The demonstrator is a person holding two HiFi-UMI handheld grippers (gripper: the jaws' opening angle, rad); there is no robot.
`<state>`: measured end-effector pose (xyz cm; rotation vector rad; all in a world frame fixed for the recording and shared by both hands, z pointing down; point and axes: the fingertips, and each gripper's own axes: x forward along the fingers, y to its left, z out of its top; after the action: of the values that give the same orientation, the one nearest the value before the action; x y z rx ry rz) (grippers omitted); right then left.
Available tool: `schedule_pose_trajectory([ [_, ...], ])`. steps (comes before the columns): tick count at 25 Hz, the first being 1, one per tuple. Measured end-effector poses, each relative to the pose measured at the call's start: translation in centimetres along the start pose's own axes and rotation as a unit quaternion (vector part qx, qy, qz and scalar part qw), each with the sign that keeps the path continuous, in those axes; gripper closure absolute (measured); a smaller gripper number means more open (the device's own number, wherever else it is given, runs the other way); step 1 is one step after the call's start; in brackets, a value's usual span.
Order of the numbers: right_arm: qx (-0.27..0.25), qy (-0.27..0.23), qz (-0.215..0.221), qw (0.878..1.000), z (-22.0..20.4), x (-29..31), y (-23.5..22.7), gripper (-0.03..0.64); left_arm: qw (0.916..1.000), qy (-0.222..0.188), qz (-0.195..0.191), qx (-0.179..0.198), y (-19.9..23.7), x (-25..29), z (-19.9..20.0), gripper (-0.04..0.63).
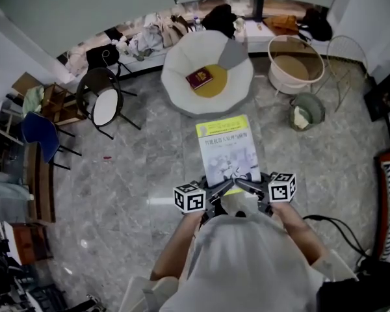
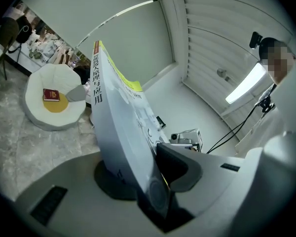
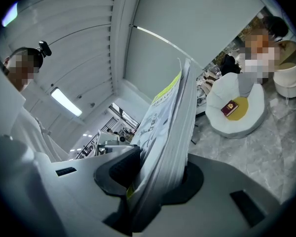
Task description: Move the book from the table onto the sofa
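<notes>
**Evenly pinched: the book rode by its near edge, short of the sofa**

Nearest, the left tool [image 2: 147,174] and the right tool [image 3: 155,179] were each closed partway, with their pads pressed on the near edge of the book [image 1: 227,149], 1 toward each corner. The book hung roughly level in the air above the grey stone floor [image 1: 149,148], on no table, with its yellow-topped cover facing up. It looked like a thick paperback. It was probably fairly heavy for a 2-point pinch, its glossy cover could slide, and its free far end was likely to sag or fan. A hold near both corners of 1 edge, deep enough to trap every page, seemed the sound choice. Farther off stood the white sofa [image 1: 175,77], where a small red book [image 1: 199,78] lay on a yellow cushion [image 1: 218,88].
</notes>
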<state>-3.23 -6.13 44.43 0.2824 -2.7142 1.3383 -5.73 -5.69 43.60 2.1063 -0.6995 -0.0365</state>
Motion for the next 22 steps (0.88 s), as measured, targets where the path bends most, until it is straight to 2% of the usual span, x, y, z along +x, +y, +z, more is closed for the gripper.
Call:
schedule_pose_trajectory([
  [13, 0.01, -0.04, -0.028, 0.999, 12.1, 11.2, -5.8, 0.488, 0.9989, 0.035, -0.023, 0.02, 10.2, -1.4, 14.4, 0.485],
  [22, 0.011, -0.055, -0.036, 0.998, 17.9, 16.3, -9.7, 0.488, 0.9981, 0.049, -0.026, 0.027, 16.1, -1.1, 20.8, 0.485],
])
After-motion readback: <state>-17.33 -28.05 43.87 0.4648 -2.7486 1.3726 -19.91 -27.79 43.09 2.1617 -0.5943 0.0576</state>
